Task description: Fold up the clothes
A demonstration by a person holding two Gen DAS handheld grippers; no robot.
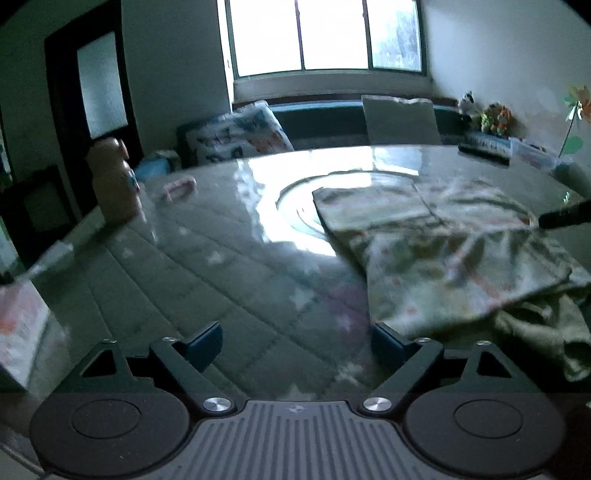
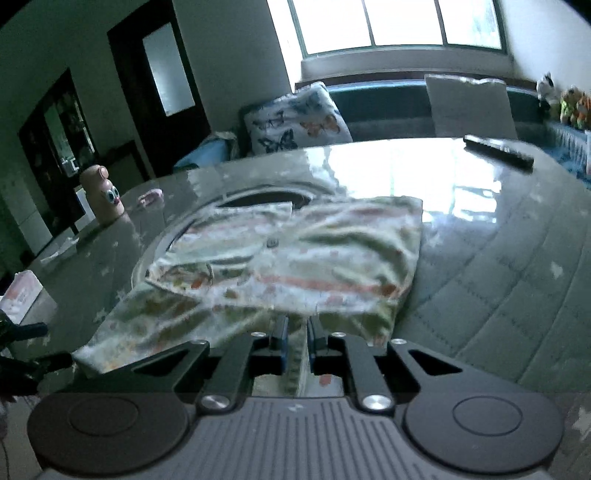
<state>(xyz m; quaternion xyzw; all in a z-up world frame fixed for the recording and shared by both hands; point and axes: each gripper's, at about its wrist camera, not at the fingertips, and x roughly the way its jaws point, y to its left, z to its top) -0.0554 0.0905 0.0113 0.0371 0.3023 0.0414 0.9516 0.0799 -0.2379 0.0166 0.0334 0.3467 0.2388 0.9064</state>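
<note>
1. In the left wrist view we see our left gripper (image 1: 295,341) at the bottom of the frame with its jaws wide apart. Nothing lies between them; only the quilted table cover (image 1: 221,280) shows there.
2. The patterned garment (image 1: 443,251) lies in the right half of this view, on the table. Its near corner comes just beside the right-hand finger (image 1: 388,341) of the left gripper, but we cannot tell if they touch.
3. In the right wrist view our right gripper (image 2: 295,332) is at the lower middle of the frame. Its jaws are almost closed, with a narrow gap, and the near edge of the garment (image 2: 295,254) passes between them. The picture is blurred here, so we cannot tell whether the pads really press on the cloth.
4. The garment is partly folded: an upper layer lies over a lower one, which sticks out toward the lower left of the right wrist view.
5. Part of the garment covers a round inset (image 2: 258,197) in the middle of the table.
6. A bottle with toy eyes (image 2: 105,195) stands at the left of the right wrist view, well apart from the garment.
7. A dark remote control (image 2: 498,149) lies at the upper right, near the far table edge.
8. A butterfly cushion (image 2: 295,122) rests behind the table, under the window (image 2: 399,26).
</note>
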